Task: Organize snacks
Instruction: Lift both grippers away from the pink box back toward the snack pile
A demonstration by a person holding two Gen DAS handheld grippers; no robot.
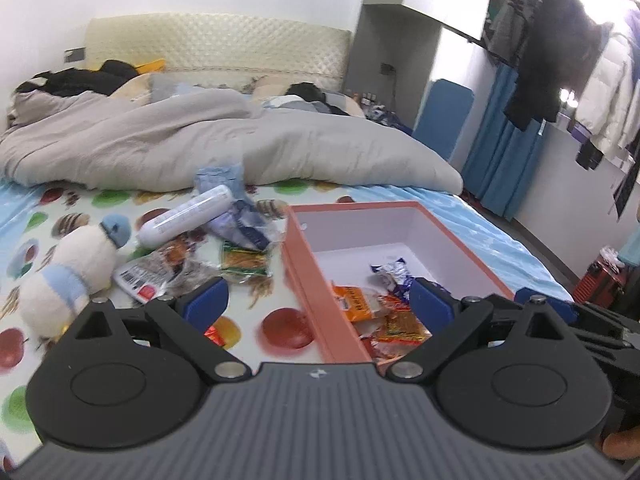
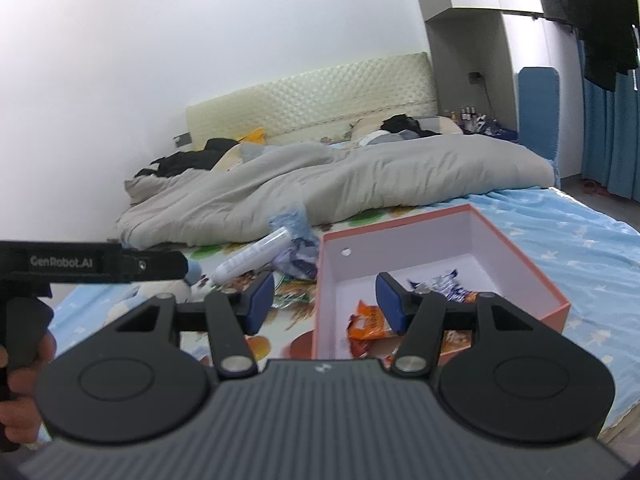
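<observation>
An open pink box [image 1: 352, 209] [image 2: 400, 222] lies on the bed and holds an orange packet [image 1: 360, 304] [image 2: 368, 324] and blue-and-white wrappers [image 1: 390, 276] [image 2: 440, 284]. Loose snacks lie left of the box: a green-and-orange packet [image 1: 244, 260], a clear packet with a barcode [image 1: 156, 276], a blue packet [image 1: 248, 228] and a white tube [image 1: 188, 216] [image 2: 256, 254]. My left gripper [image 1: 316, 300] hovers open over the box's near left wall with nothing between its jaws. My right gripper [image 2: 326, 306] hangs open and empty above the box's near edge. The left gripper [image 2: 100, 266] shows side-on at the left of the right wrist view.
A plush penguin [image 1: 72, 272] lies at the left on the fruit-print sheet [image 1: 284, 320]. A grey duvet [image 1: 200, 140] is bunched across the bed behind the snacks. Clothes hang on a rail [image 1: 560, 40] at the right. A person's hand [image 2: 24, 360] holds the left gripper's handle.
</observation>
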